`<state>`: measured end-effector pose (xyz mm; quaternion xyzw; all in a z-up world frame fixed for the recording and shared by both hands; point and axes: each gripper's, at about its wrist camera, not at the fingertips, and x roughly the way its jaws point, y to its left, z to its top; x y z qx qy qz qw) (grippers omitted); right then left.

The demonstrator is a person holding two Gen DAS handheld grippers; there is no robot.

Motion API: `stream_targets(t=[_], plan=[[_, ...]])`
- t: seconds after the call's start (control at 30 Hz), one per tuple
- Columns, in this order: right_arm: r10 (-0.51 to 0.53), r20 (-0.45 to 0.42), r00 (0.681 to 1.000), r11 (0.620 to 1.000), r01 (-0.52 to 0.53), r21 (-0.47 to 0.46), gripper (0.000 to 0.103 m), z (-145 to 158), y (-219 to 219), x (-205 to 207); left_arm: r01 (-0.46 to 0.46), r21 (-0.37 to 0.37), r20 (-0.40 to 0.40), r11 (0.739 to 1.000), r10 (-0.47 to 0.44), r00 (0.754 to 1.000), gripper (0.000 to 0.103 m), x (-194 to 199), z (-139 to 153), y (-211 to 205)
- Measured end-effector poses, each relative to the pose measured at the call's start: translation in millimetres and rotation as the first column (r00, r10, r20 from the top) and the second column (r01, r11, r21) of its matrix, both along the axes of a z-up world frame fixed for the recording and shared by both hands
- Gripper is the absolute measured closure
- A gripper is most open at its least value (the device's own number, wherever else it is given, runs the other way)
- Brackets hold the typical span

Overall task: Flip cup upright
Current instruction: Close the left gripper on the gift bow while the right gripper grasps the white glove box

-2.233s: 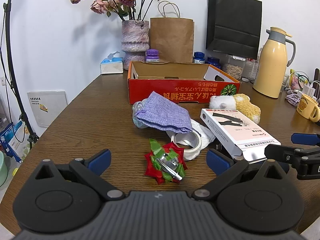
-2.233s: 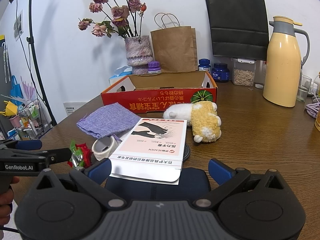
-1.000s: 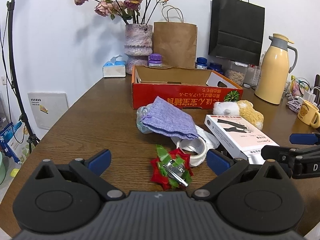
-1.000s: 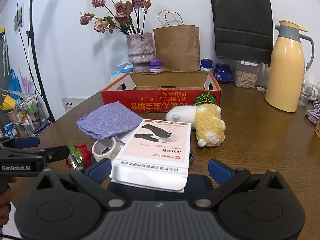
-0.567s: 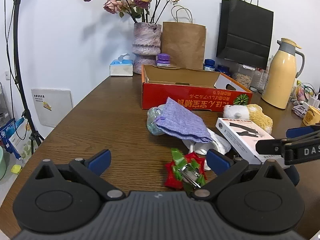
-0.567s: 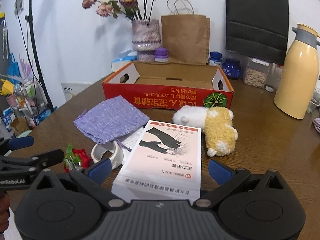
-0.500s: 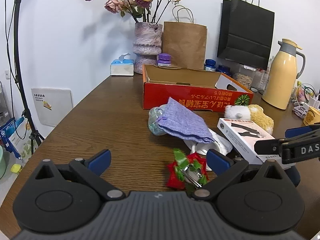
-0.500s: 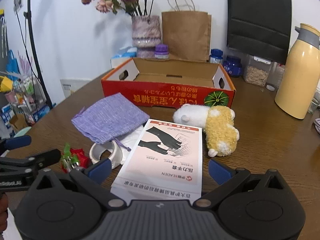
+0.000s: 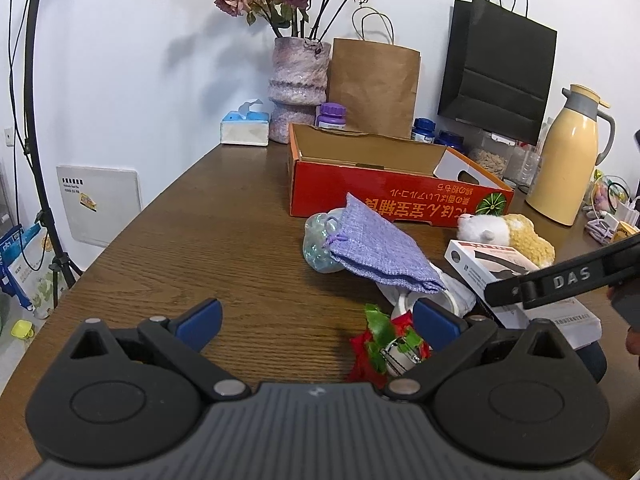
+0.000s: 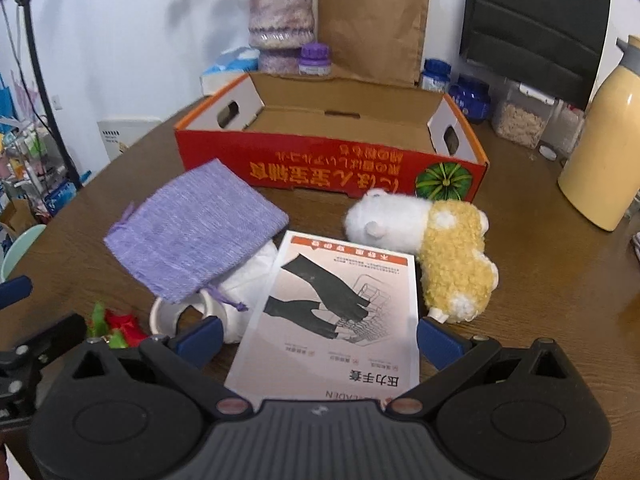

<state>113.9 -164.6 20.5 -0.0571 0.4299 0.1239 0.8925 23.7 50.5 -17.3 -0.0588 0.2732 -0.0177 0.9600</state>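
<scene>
A clear, bubbly glass cup (image 9: 318, 246) lies on its side on the wooden table (image 9: 224, 240), its right part covered by a purple woven pouch (image 9: 376, 252). In the right wrist view the pouch (image 10: 196, 232) hides the cup. My left gripper (image 9: 316, 318) is open and empty, low over the table, well short of the cup and a little left of a red-and-green bow (image 9: 384, 348). My right gripper (image 10: 320, 340) is open and empty, hovering above a white glove box (image 10: 336, 312). One of its fingers (image 9: 560, 280) reaches in from the right in the left wrist view.
A tape roll (image 10: 180, 312) and white cloth (image 10: 248, 272) lie between pouch and box. A plush toy (image 10: 432, 248) is to the right, a red cardboard tray (image 10: 332, 152) behind. A yellow thermos (image 9: 568, 168), a vase (image 9: 298, 88) and paper bags stand at the back.
The right gripper has risen, moved forward and tilted down over the glove box. The left gripper has shifted left, so the objects sit further right in its view. Both stay open.
</scene>
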Motion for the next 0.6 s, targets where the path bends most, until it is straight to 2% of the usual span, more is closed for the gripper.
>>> stream_targets(t=[0.3, 0.6], plan=[[-0.036, -0.018, 0.999, 0.998, 0.035, -0.048, 0.000, -13, 3, 12, 0.015, -0.019, -0.013, 1.000, -0.015, 1.000, 0.000, 5, -5, 4], [-0.039, -0.009, 0.999, 0.995, 0.038, -0.090, 0.000, -11, 3, 17, 0.007, -0.026, -0.021, 1.000, -0.008, 1.000, 0.000, 7, -7, 7]])
